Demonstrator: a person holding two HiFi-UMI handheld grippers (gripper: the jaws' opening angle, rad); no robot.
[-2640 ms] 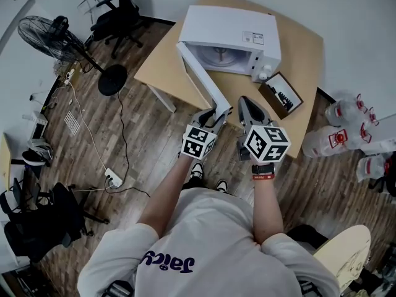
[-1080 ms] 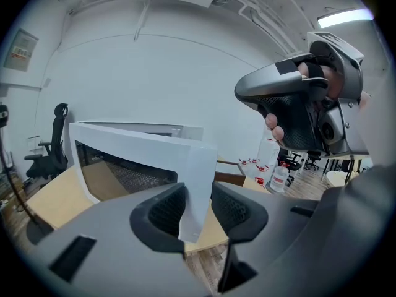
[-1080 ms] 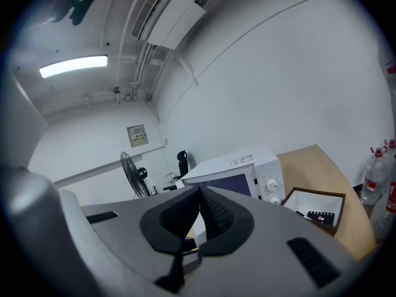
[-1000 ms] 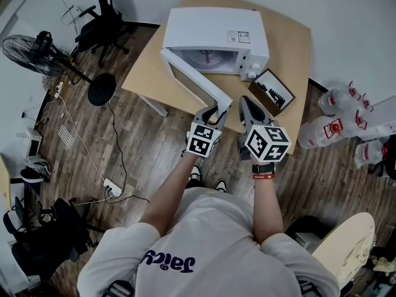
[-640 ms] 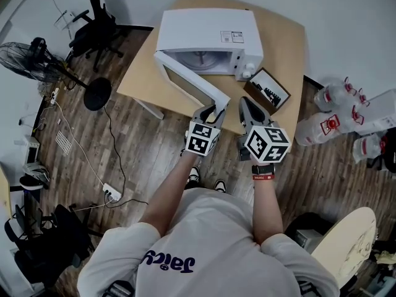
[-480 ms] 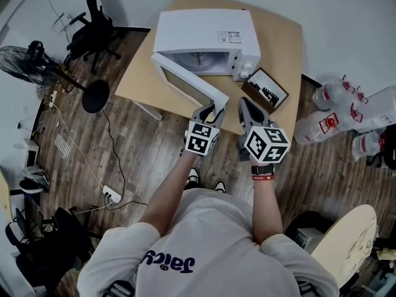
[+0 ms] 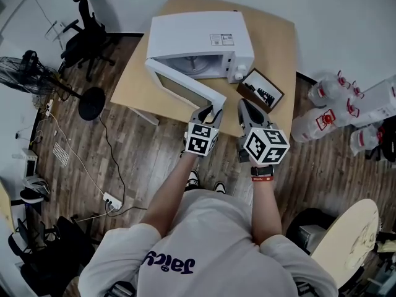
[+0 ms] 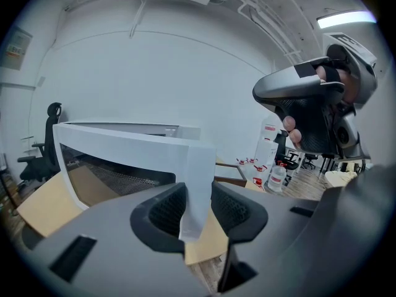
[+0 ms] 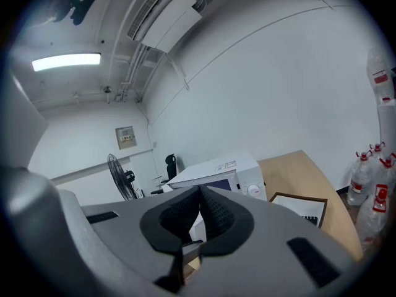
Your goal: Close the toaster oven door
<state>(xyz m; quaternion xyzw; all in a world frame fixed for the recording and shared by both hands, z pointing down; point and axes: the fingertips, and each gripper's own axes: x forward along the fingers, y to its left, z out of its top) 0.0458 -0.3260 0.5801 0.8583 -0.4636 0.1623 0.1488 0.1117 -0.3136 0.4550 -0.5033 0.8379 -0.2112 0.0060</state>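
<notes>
A white toaster oven (image 7: pixel 198 33) stands on a light wooden table (image 7: pixel 272 48). Its door (image 7: pixel 182 85) is hinged at the left and stands partly open, at a narrow angle to the oven's front. My left gripper (image 7: pixel 213 109) is shut on the door's free edge. In the left gripper view that white edge (image 8: pixel 197 166) sits between the two dark pads (image 8: pixel 167 212). My right gripper (image 7: pixel 244 107) hovers just right of the left one, shut and empty; in its own view the oven (image 9: pixel 216 169) lies ahead beyond its closed tips (image 9: pixel 199 197).
A dark framed box (image 7: pixel 261 90) lies on the table right of the oven. Large water bottles (image 7: pixel 328 113) stand on the floor to the right. A fan (image 7: pixel 37 73) and an office chair (image 7: pixel 83 33) are at the left, with cables across the wooden floor (image 7: pixel 105 166).
The door has swung nearer the oven's front, with my left gripper still holding its edge. The right gripper stays beside the left. The view has shifted, so the table sits further left.
</notes>
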